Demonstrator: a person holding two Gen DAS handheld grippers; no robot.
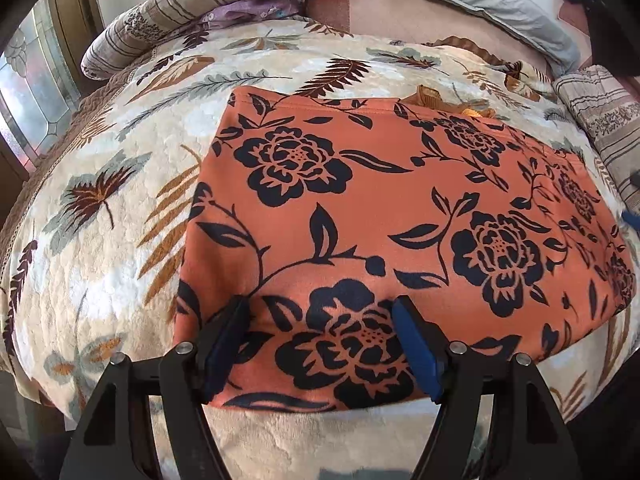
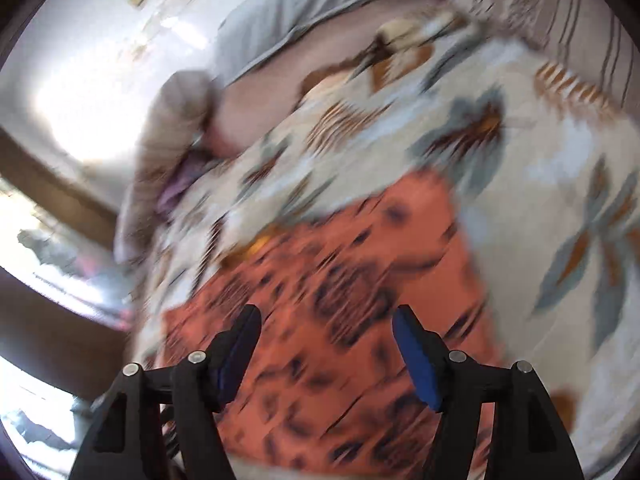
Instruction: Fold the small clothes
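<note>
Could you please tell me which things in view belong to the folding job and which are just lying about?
Job: orange floral garment, left gripper, right gripper.
Lying about: leaf-print blanket, striped pillow, grey pillow, purple cloth.

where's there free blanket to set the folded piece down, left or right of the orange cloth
The widest free patch is the leaf-print blanket left of the orange floral cloth, running up to the striped bolster. A bare strip also lies along the cloth's near edge, under the left claw. The right side is crowded: a striped cushion sits close to the cloth there.
</note>
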